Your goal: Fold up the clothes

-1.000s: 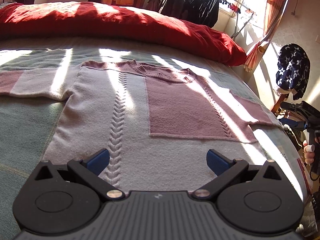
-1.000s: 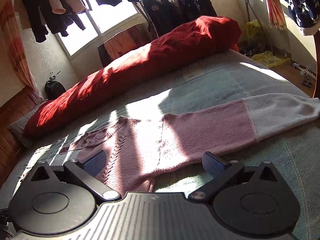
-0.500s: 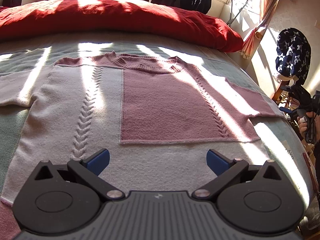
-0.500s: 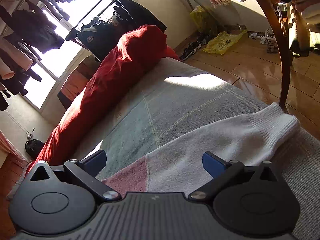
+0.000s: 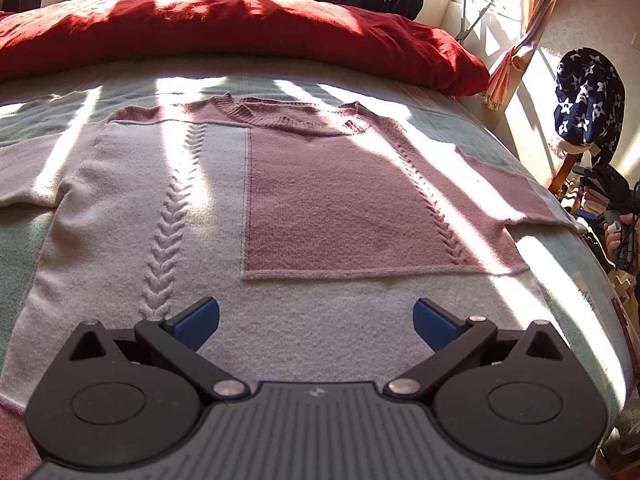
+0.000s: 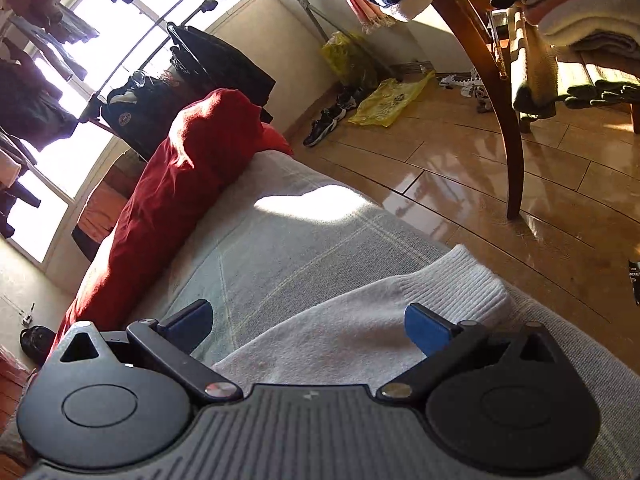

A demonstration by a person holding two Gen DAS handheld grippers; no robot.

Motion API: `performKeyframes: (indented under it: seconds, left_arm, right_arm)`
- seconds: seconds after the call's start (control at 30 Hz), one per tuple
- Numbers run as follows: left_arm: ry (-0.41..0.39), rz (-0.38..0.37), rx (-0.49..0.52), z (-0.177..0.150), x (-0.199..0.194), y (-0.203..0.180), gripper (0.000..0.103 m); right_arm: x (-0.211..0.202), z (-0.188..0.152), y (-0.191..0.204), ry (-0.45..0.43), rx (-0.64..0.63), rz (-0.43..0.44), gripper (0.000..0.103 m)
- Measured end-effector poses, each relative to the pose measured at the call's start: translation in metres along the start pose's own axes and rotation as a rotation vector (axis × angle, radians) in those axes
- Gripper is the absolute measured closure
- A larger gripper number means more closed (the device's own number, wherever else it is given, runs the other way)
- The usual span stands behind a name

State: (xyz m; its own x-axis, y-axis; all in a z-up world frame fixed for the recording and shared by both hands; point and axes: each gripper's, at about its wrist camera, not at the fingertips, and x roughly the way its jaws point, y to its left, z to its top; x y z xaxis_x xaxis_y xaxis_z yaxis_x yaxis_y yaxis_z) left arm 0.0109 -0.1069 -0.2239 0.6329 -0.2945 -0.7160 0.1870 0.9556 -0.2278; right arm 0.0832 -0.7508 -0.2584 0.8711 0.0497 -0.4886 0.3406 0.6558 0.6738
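Sweater (image 5: 280, 208), knitted, pink and off-white panels with two cable-braid columns down the front: laid flat, front up, on the bed cover (image 5: 24, 248), neckline toward the red duvet (image 5: 240, 28), both sleeves spread outward. Right sleeve (image 6: 360, 328), off-white, ends in a ribbed cuff (image 6: 460, 284) lying at the bed edge beside the wooden floor (image 6: 460, 168). Left gripper (image 5: 316, 322): jaws spread wide, blue pads apart, nothing between them, hovering above the sweater's lower hem area; contact with the knit cannot be told. Right gripper (image 6: 308, 324): jaws likewise spread wide, empty, positioned over the right sleeve just short of the cuff, one blue fingertip (image 6: 426, 330) overlapping the sleeve in the right wrist view. Bed cover: pale green-grey with light stripes, crossed by bands of sunlight. Red duvet: rolled along the far side of the bed, below the window. Clothes rack (image 6: 192, 64): dark garments hanging against the bright window. Star-patterned dark garment (image 5: 588, 100): draped on a wooden chair at the bed's right. Yellow plastic bag (image 6: 388, 100) and shoes (image 6: 328, 120): on the floor near the wall. Folded knitwear stack (image 6: 580, 12): on furniture, upper right of the right wrist view.
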Motion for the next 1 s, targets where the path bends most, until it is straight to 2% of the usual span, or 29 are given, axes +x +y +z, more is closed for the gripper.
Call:
performKeyframes:
  seconds: [0.1, 0.2, 0.33, 0.43, 0.47, 0.6, 0.73, 0.87, 1.0]
  left_arm:
    - [0.007, 0.002, 0.001, -0.002, 0.001, 0.000, 0.001]
    - [0.014, 0.005, -0.011, -0.004, 0.001, 0.002, 0.001]
    - [0.023, 0.006, -0.011, -0.007, 0.000, 0.005, 0.001]
    - [0.012, -0.009, -0.026, -0.010, -0.005, 0.009, 0.001]
    - [0.008, -0.016, -0.033, -0.011, -0.007, 0.011, 0.001]
    - [-0.011, -0.044, -0.061, -0.015, -0.016, 0.017, 0.001]
    - [-0.030, -0.072, -0.088, -0.019, -0.024, 0.022, 0.001]
    - [-0.048, -0.098, -0.117, -0.024, -0.033, 0.029, 0.001]
    - [-0.044, -0.089, -0.160, -0.038, -0.043, 0.048, 0.001]
  right_arm:
    - [0.014, -0.002, 0.015, 0.045, -0.039, 0.042, 0.000]
    - [0.031, -0.012, 0.018, 0.082, -0.065, 0.009, 0.000]
    - [0.029, -0.017, 0.009, 0.043, -0.056, 0.004, 0.000]
    - [0.016, -0.012, 0.010, 0.014, -0.038, -0.116, 0.000]
    - [0.010, -0.011, 0.014, 0.013, -0.035, -0.130, 0.000]
    - [-0.016, -0.016, 0.038, 0.039, -0.025, -0.028, 0.000]
    - [-0.037, -0.035, 0.087, 0.094, -0.093, 0.062, 0.000]
    - [-0.048, -0.081, 0.140, 0.181, -0.149, 0.151, 0.000]
    - [-0.050, -0.142, 0.187, 0.296, -0.223, 0.244, 0.000]
